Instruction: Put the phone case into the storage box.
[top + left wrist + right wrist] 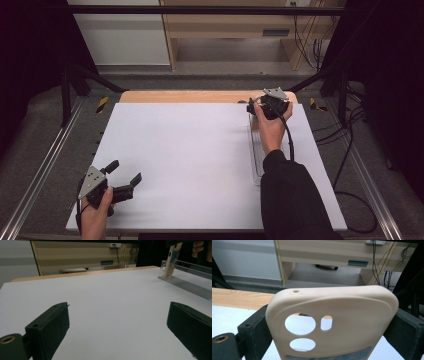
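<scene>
A cream phone case (pixel 332 322) of smooth, matt, rubbery-looking plastic is clamped between the matt black jaws of the right gripper (pixel 329 330); fine texture is seen on the jaw pads. The left gripper (pixel 117 332) is formed of the same matt black plastic, with a brass-coloured insert set in one arm. A grey metal-looking three-cornered plate is carried on top. The table (pixel 190 165) is covered by a smooth, matt white sheet, and a pale wood edge with visible grain is exposed at its far side. A clear, glossy plastic stand (pixel 186 283) is seen upon it.
</scene>
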### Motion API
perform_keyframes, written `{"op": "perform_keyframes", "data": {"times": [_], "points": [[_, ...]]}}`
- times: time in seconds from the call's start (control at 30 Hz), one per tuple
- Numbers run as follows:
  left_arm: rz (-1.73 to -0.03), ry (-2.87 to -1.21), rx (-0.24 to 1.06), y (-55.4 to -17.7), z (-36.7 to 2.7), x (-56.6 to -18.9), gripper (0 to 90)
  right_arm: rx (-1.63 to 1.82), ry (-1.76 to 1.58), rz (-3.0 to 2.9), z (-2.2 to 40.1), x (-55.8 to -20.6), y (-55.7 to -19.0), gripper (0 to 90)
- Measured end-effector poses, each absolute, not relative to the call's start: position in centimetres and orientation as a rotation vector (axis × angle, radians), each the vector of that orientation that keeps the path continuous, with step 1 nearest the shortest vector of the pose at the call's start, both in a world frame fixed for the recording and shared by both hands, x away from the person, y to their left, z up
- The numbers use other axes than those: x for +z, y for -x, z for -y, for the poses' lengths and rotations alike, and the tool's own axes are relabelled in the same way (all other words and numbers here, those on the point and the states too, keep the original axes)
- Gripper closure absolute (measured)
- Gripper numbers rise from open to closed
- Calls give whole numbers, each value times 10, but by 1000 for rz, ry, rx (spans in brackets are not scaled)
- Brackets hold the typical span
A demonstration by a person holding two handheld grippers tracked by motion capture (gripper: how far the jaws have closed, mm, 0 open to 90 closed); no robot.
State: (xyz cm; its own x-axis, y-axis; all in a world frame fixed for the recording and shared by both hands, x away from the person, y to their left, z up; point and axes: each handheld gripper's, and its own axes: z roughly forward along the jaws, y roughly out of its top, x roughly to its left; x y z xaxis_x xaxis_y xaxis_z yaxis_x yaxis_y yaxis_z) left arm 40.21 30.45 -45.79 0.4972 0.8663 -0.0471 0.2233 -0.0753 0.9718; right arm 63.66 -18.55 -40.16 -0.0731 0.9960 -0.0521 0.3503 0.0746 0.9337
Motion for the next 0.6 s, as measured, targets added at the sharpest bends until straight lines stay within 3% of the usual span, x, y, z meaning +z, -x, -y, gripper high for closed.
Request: {"op": "perform_keyframes", "data": {"times": [0.6], "points": [[-962, -1592, 697, -402, -304, -458, 39, 1047, -1380, -1489, 186, -400, -637, 43]]}}
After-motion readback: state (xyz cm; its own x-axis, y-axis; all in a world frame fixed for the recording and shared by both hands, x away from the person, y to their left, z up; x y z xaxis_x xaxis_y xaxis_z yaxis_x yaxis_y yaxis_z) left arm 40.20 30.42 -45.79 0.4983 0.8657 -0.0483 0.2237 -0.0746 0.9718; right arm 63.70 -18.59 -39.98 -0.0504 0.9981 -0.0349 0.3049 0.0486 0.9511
